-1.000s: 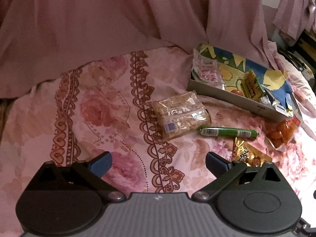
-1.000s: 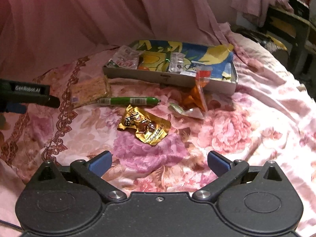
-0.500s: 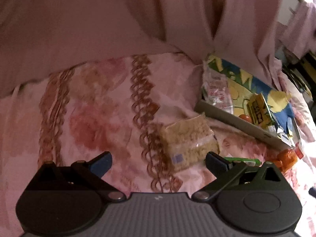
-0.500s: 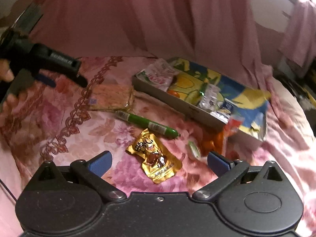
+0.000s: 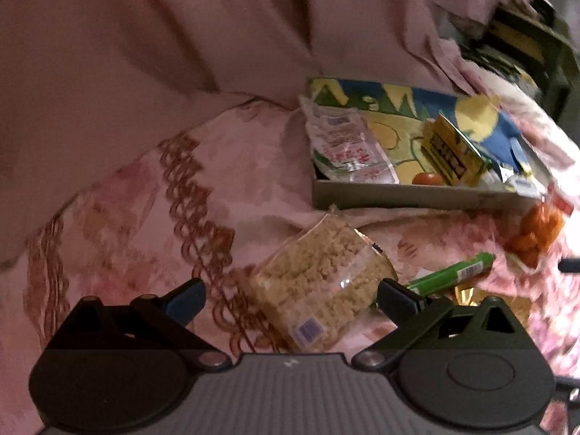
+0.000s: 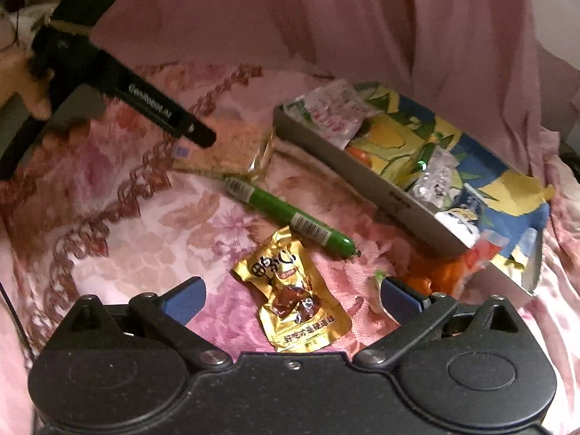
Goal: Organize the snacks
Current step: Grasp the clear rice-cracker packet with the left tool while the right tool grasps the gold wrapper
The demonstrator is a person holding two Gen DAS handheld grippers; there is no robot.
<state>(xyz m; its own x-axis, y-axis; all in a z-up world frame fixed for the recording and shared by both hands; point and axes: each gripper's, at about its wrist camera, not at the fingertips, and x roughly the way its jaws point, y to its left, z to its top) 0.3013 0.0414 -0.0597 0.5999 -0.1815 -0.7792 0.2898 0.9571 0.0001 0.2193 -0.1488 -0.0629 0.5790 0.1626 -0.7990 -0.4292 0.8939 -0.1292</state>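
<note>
A clear pack of beige crumbly snack (image 5: 322, 279) lies on the floral bedspread between my left gripper's (image 5: 290, 295) open fingers; it also shows in the right wrist view (image 6: 232, 145). A green sausage stick (image 6: 286, 214) and a gold pouch (image 6: 293, 290) lie in front of my open, empty right gripper (image 6: 291, 295). An orange snack bag (image 5: 536, 232) leans at the colourful shallow box (image 5: 417, 195), which holds several packets. The left gripper's finger (image 6: 163, 108) hovers over the beige pack.
Pink curtain fabric (image 5: 181, 36) hangs behind the bed. A dark chair or shelf (image 5: 525, 47) stands at the far right. The box's near wall (image 6: 362, 174) runs diagonally across the right wrist view.
My left gripper has moved down and closer to the beige pack, which now sits between its fingers. My right gripper has closed in on the gold pouch and turned left.
</note>
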